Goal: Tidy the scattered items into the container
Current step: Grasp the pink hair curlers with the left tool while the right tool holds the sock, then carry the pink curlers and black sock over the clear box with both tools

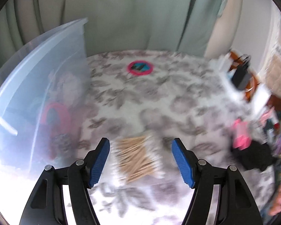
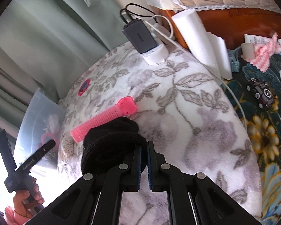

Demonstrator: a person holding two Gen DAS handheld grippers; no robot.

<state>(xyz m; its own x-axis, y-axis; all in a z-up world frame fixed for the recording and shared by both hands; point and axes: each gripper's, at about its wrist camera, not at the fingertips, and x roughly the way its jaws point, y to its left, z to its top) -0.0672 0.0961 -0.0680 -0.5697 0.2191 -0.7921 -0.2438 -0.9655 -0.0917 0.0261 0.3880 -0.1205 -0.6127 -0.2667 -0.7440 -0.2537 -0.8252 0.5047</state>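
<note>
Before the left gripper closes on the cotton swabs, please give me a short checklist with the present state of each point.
1. Left gripper open: ok.
2. Cotton swabs between its fingers: ok, though blurred.
3. Fingers low enough to grasp: cannot tell.
4. Clear container near, on the left: ok.
5. Right gripper out of the way: ok, shut on black cloth further right.
6. Image sharp: not ok.

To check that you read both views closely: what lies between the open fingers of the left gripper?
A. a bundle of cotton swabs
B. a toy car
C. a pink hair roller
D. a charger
A: the left wrist view shows the cotton swabs on the blanket, framed by the open left gripper.
</note>
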